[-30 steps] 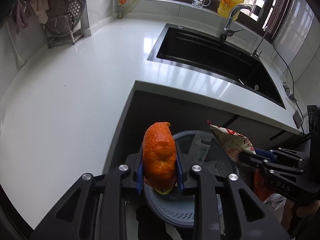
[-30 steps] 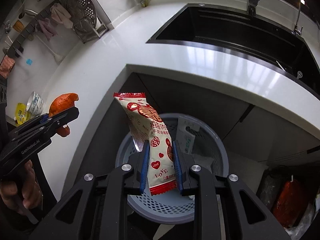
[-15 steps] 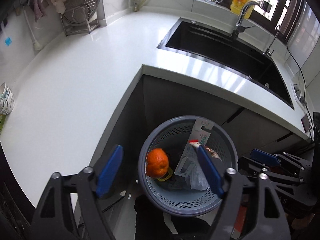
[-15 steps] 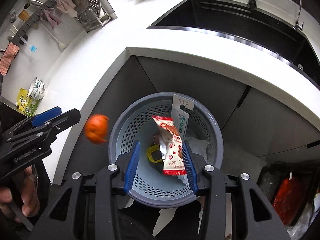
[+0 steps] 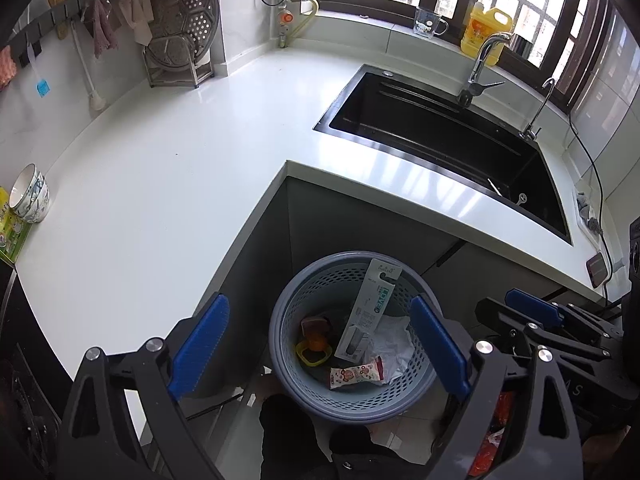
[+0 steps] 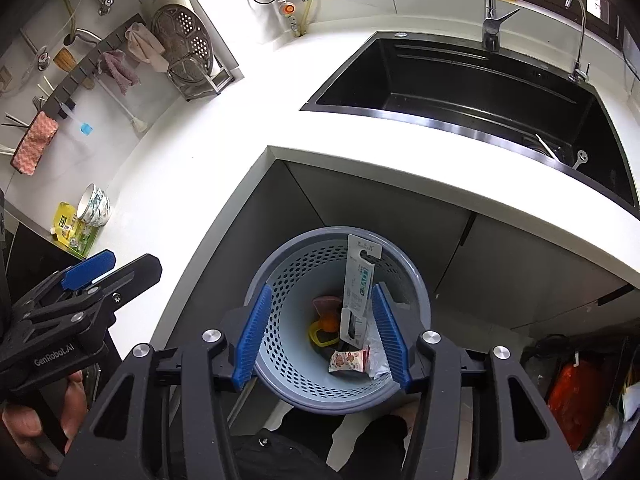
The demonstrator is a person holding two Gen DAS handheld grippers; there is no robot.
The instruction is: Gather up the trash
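Note:
A grey perforated trash basket [image 5: 288, 316] [image 6: 276, 280] stands on the floor by the counter corner. In it lie an orange peel [image 5: 317, 345] [image 6: 329, 322], a red-and-white snack wrapper [image 5: 355, 374] [image 6: 347, 361], a tall white card package [image 5: 370, 314] [image 6: 357, 288] and crumpled white paper [image 5: 394, 340]. My left gripper [image 5: 318, 346] is open and empty above the basket; it also shows in the right wrist view [image 6: 108, 266]. My right gripper [image 6: 322, 334] is open and empty over the basket; it also shows in the left wrist view [image 5: 524, 312].
A white L-shaped counter [image 5: 160, 168] wraps around the basket, with a black sink [image 5: 440, 136] and tap [image 5: 478, 68] at the back. A bowl [image 5: 30, 196] and green packet sit at the counter's left end. A steamer rack [image 5: 180, 48] stands at the wall. Red bags [image 6: 572, 392] lie right.
Both grippers opened and rose. The orange peel dropped from the left and the snack wrapper from the right; both now lie in the basket.

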